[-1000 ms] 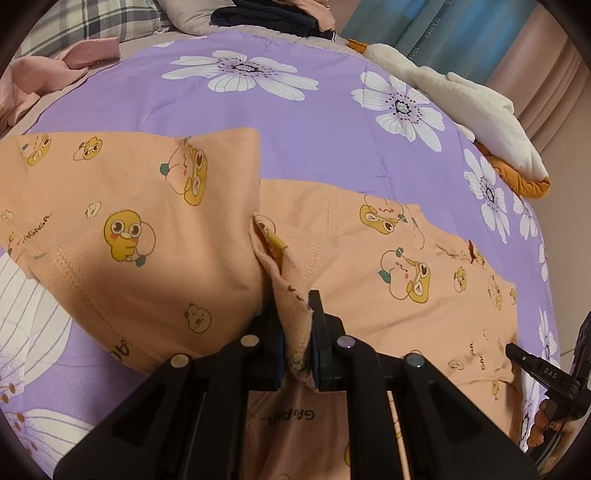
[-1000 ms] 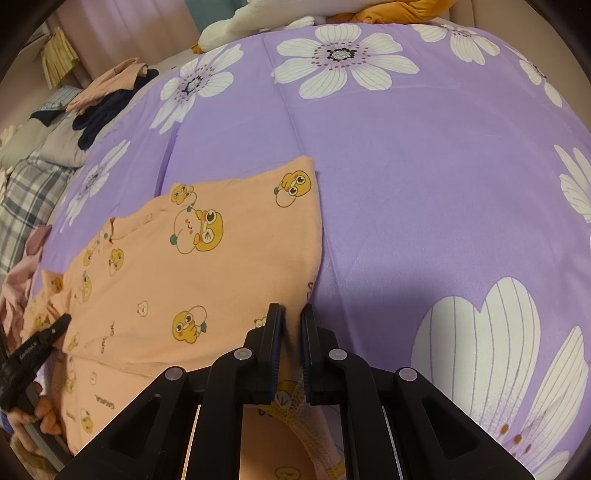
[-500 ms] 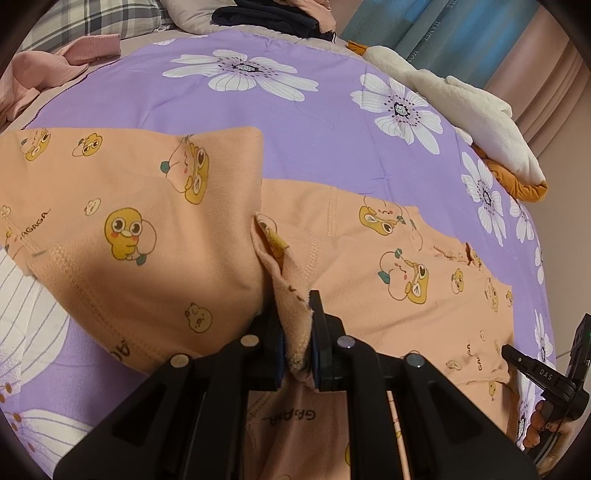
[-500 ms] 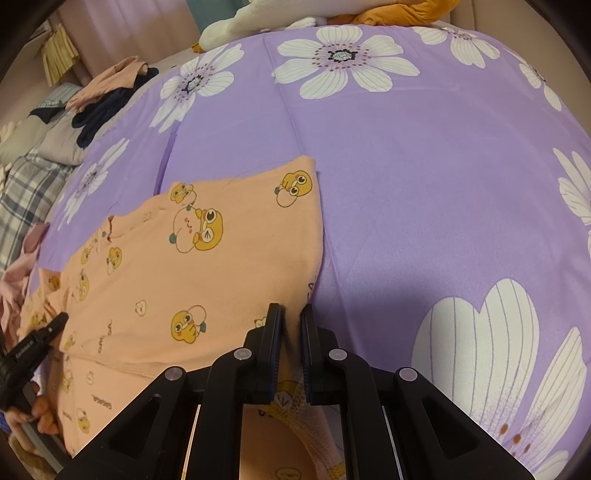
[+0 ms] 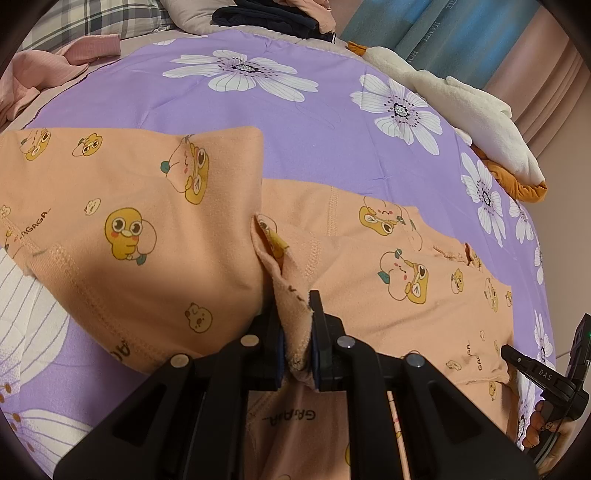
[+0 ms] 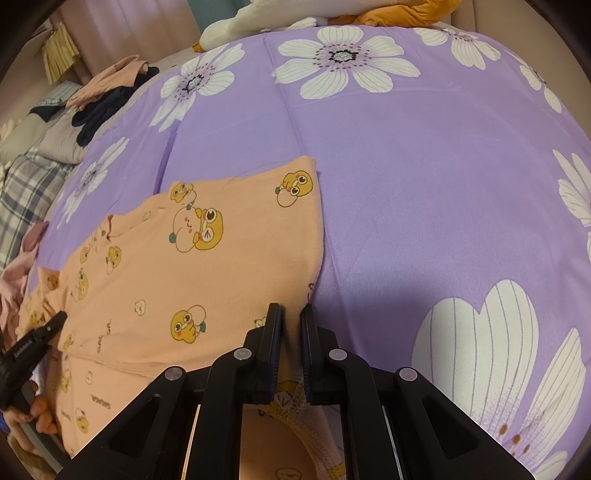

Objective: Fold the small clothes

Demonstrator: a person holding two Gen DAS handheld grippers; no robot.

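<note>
A small peach garment (image 5: 147, 229) printed with yellow cartoon ducks lies spread on a purple flowered bedsheet (image 5: 295, 110). My left gripper (image 5: 295, 317) is shut on a bunched fold of its cloth near the middle, and the fabric rises in a ridge from the jaws. In the right wrist view the same garment (image 6: 207, 266) stretches away to the left, and my right gripper (image 6: 291, 325) is shut on its near right edge, with a yellow-stitched hem hanging below the jaws. The other gripper (image 5: 543, 376) shows at the far right of the left wrist view.
A white and orange plush toy (image 5: 480, 122) lies at the sheet's far right edge. Dark and pink clothes (image 5: 266, 18) are piled at the back, with a plaid pillow (image 6: 29, 192) and a pink garment (image 5: 55, 70) to the left. Purple sheet (image 6: 443, 184) spreads right of the garment.
</note>
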